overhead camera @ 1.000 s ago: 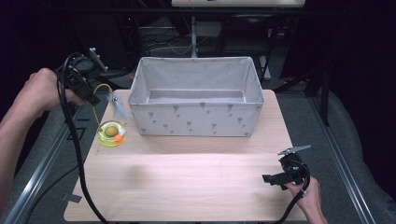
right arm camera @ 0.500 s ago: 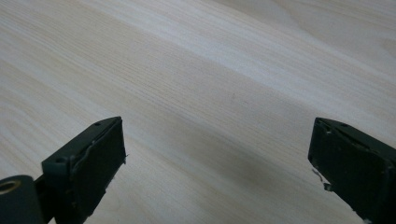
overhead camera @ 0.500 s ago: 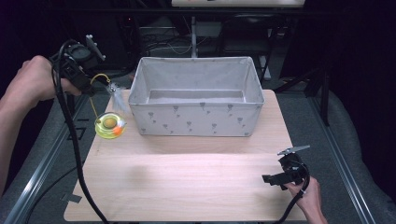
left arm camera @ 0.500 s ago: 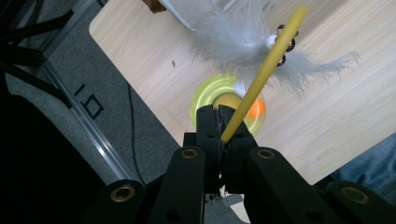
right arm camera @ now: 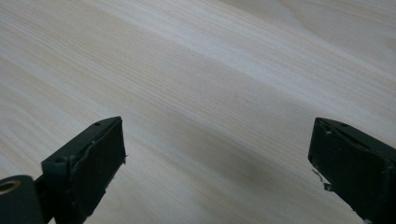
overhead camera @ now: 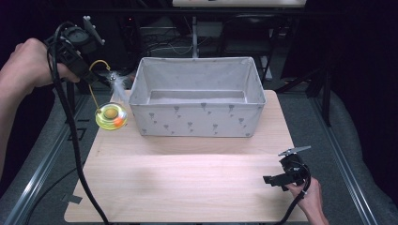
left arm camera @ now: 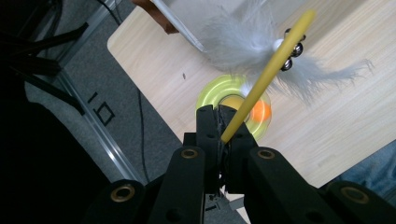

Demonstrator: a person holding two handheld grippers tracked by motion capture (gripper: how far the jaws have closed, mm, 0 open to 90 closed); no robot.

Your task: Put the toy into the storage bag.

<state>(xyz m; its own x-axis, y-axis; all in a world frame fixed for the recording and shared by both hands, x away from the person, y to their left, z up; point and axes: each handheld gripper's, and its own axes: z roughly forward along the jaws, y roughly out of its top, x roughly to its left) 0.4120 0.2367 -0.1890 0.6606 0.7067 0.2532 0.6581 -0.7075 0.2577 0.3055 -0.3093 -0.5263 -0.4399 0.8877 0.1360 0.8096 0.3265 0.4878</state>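
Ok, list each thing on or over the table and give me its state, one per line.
Left tool: shut on the yellow wand, raised beside the table's left edge.
Yellow wand: gripped at one end, bent, feathers at the other end.
Feathers: hanging in the air beside the bin.
Yellow disc: left of the bin; whether lifted, cannot tell.
Bin: upright, open, nothing visible inside.
Right tool: open, nothing between, low over the table.

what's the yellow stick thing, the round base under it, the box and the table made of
Yellow wand: probably flexible plastic, smooth and matte, with white feathers and small metal-looking bells. Round base: glossy translucent yellow-green plastic holding an orange ball. Box: looks like soft grey printed fabric, with slightly sagging walls. Table: pale wood or wood-look laminate, with visible grain.
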